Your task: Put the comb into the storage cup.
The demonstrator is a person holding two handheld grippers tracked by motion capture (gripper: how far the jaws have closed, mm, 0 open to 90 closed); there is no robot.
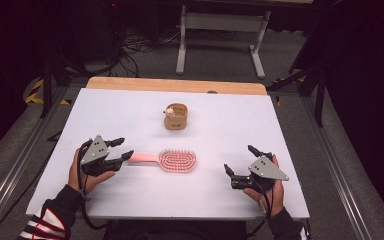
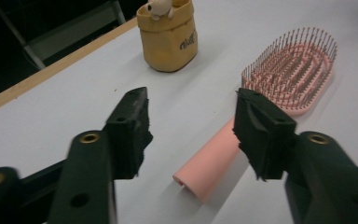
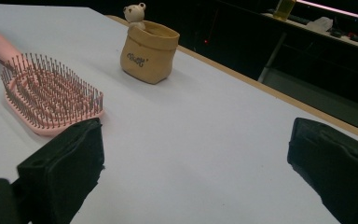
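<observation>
A pink hairbrush [image 1: 177, 160] lies bristles up in the middle of the white table [image 1: 220, 200], with its handle [image 1: 142, 158] pointing left. My left gripper [image 1: 124, 148] is at the handle's end. In the left gripper view the jaws of that gripper [image 2: 191, 121] stand apart, and the handle [image 2: 214, 158] lies between them, close to the right-hand jaw; the other jaw is clear of it. My right gripper [image 1: 240, 159] rests to the right of the brush head with its jaws wide apart and nothing between them [image 3: 196, 163].
A small tan pouch [image 1: 176, 116] with a little bear figure [image 1: 170, 111] at its rim stands behind the brush. A wooden strip [image 1: 180, 85] runs along the table's far edge. Beyond it are a white table frame [image 1: 220, 30] and cables on the floor.
</observation>
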